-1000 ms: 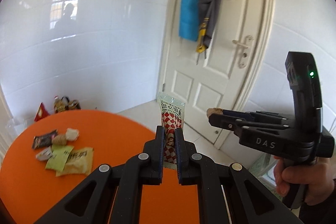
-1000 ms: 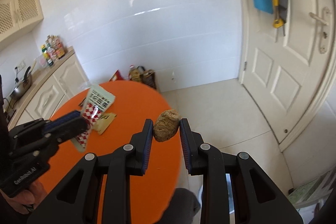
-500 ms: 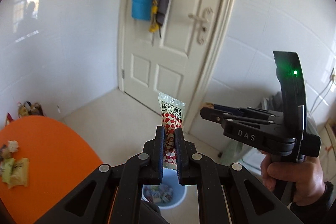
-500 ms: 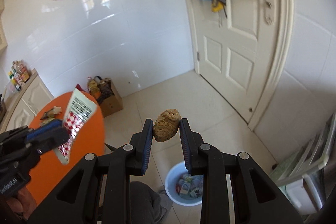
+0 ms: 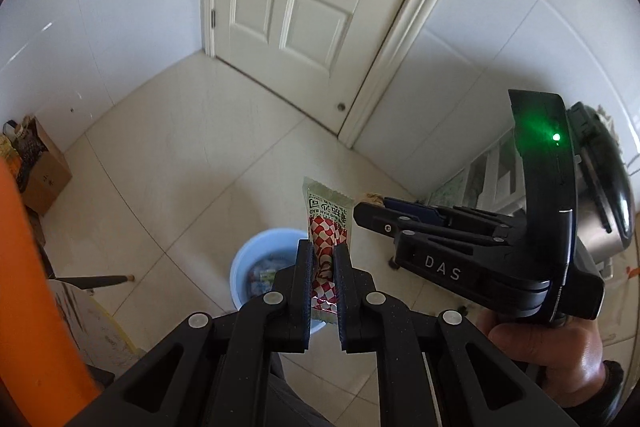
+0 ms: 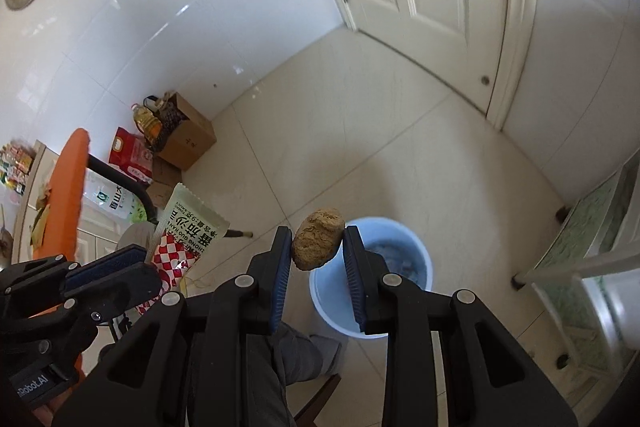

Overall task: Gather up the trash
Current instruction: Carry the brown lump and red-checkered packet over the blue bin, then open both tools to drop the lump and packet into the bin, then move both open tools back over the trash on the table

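My left gripper [image 5: 323,251] is shut on a red-and-white checkered sachet [image 5: 328,219] that sticks up from between its fingers. It hangs over the near rim of a light blue bin [image 5: 256,255] on the floor, which holds several wrappers. My right gripper [image 6: 317,233] is shut on a brown crumbly lump [image 6: 318,245], just left of the bin's [image 6: 404,239] opening. Each view shows the other tool: the right gripper [image 5: 362,211] beside the sachet, and the left gripper [image 6: 148,265] with the sachet [image 6: 188,231] at lower left.
An orange table [image 6: 68,187] edge stands at the left, with a cardboard box [image 6: 188,139] and bags behind it by the tiled wall. A white door [image 5: 296,7] is ahead and a white rack [image 6: 592,247] at the right. A person's leg [image 6: 288,359] is below the grippers.
Both grippers have swung away from the orange table, dropped and tipped downward. The blue bin has come into view beneath them. Both keep their hold.
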Demonstrator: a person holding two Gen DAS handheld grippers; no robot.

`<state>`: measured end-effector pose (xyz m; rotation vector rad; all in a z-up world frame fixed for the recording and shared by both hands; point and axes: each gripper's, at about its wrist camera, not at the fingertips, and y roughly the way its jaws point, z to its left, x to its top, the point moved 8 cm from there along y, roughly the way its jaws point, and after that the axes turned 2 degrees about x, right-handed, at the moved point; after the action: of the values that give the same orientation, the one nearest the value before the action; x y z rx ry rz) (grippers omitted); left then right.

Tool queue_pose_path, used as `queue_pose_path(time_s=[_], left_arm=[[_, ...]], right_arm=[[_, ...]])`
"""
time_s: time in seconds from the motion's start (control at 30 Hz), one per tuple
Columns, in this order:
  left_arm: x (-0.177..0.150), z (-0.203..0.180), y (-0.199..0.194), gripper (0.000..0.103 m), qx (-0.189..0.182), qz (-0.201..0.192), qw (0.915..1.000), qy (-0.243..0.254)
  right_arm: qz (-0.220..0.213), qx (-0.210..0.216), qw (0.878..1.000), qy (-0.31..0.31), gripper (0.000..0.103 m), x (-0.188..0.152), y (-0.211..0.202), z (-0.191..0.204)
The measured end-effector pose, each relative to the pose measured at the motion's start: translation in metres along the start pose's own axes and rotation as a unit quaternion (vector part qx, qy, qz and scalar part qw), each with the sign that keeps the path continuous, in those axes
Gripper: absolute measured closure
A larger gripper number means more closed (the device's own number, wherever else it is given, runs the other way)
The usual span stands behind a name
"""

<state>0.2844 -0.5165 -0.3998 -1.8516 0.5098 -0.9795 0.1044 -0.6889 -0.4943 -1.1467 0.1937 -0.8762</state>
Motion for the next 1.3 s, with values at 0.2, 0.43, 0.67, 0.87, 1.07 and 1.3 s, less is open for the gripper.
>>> queue_pose_path(time_s=[0.2,0.43,0.67,0.87,1.07,1.3], left_arm=[[0.018,-0.004,0.034,0.087,0.013,0.044,0.9989,0.005],[0.04,-0.001,0.031,0.028,0.055,0.034,0.9979,0.0],[0.024,-0.021,-0.008,0.008,0.115,-0.005,0.9932,0.021],[0.02,-0.026,-0.058,0.008,0.115,-0.058,0.9917,0.001],[-0.01,-0.011,-0.135,0.007,0.122,-0.13,0.9837,-0.024],[-0.058,0.019,-0.22,0.006,0.153,-0.2,0.965,-0.074]], right_arm=[[0.03,0.009,0.999,0.037,0.064,-0.009,0.028,-0.023],[0.024,-0.005,0.998,0.052,0.011,-0.011,0.027,-0.034],[-0.019,-0.037,0.996,0.076,0.0,-0.005,-0.003,-0.037],[-0.057,-0.033,0.996,0.052,0.0,0.006,-0.045,-0.005],[-0.105,-0.019,0.994,0.012,0.0,0.02,-0.096,0.051],[-0.156,0.006,0.986,-0.059,0.0,0.03,-0.146,0.14]])
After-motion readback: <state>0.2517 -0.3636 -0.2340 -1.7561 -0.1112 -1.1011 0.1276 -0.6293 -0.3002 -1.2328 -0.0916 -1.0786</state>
